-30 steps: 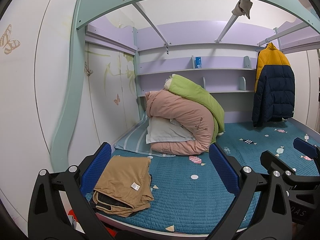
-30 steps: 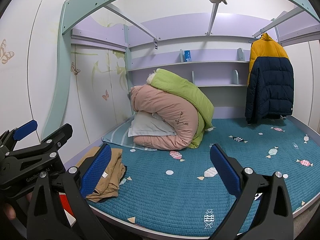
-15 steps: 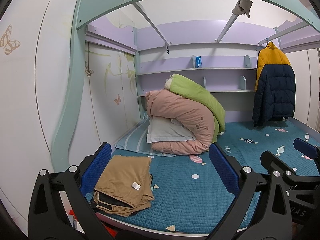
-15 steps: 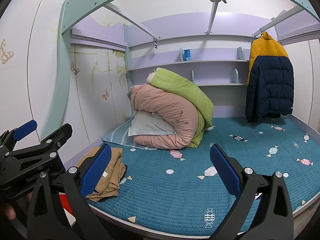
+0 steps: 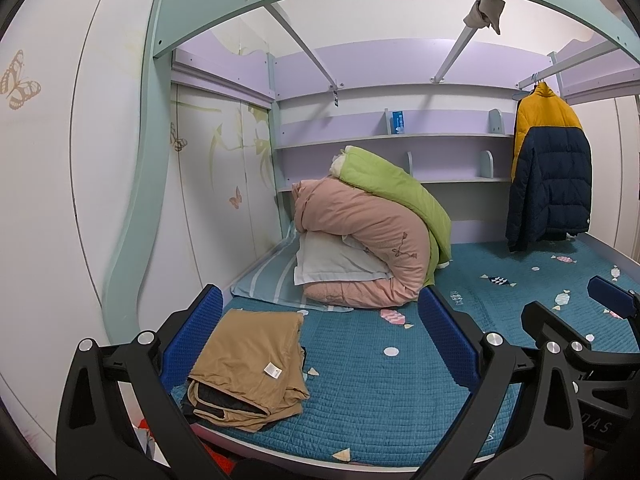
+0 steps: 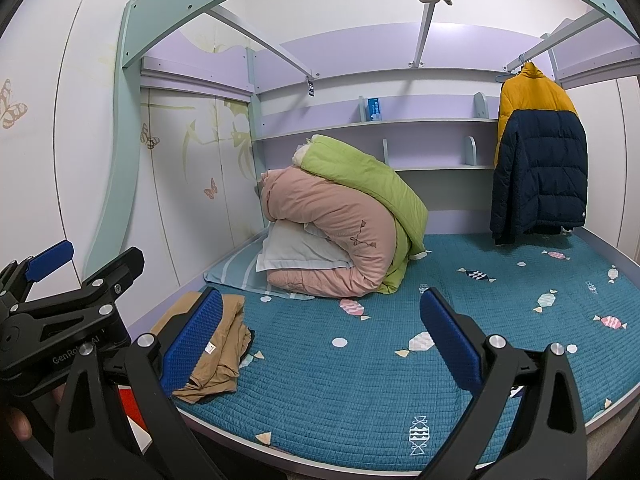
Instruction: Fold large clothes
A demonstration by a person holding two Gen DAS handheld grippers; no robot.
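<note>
A folded tan garment (image 5: 250, 364) with a white label lies at the near left corner of the teal quilted bed (image 5: 376, 384); it also shows in the right wrist view (image 6: 218, 344). My left gripper (image 5: 320, 344) is open and empty, held above the bed's front edge, its left finger next to the garment. My right gripper (image 6: 320, 340) is open and empty, further right over the bed. A yellow and navy puffer jacket (image 5: 550, 168) hangs on a rail at the back right.
A rolled pink and green duvet (image 5: 372, 240) with a white pillow sits at the bed's back left on a striped pillow (image 5: 268, 280). Shelves (image 5: 396, 136) run along the back wall. The wardrobe wall (image 5: 80, 200) stands left. A mint bed frame arches overhead.
</note>
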